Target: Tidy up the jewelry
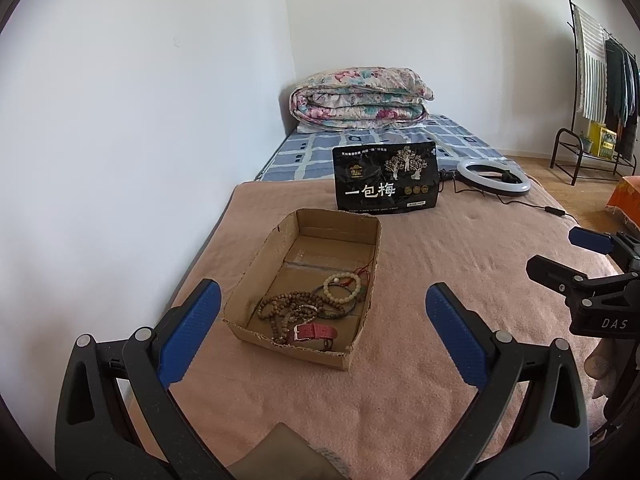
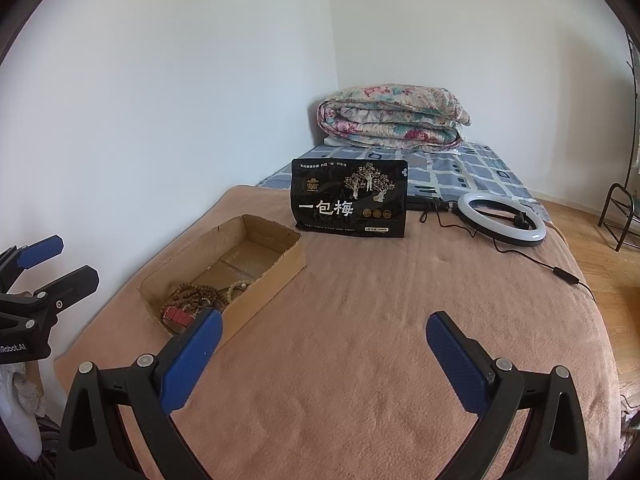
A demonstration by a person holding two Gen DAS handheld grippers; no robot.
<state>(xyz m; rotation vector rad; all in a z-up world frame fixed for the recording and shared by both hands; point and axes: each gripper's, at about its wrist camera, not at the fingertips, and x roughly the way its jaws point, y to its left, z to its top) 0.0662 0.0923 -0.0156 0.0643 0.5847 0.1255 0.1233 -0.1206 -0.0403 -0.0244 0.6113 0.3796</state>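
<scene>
An open cardboard box [image 1: 362,236] sits on the pink blanket. In its near end lie brown bead strings [image 1: 288,306], a pale bead bracelet [image 1: 343,289] and a red watch strap [image 1: 316,332]. My left gripper [image 1: 322,308] hovers just short of the box, open and empty. My right gripper [image 2: 324,340] is open too, over bare blanket to the right of the box [image 2: 276,276]. Each gripper shows at the edge of the other's view, the right gripper [image 1: 560,256] at far right and the left gripper [image 2: 60,258] at far left.
A black snack bag [image 1: 386,178] stands upright behind the box. A white ring light [image 1: 494,176] with its cable lies to the bag's right. A folded floral quilt [image 1: 358,98] rests at the bed's far end. A white wall runs along the left. A clothes rack [image 1: 600,80] stands far right.
</scene>
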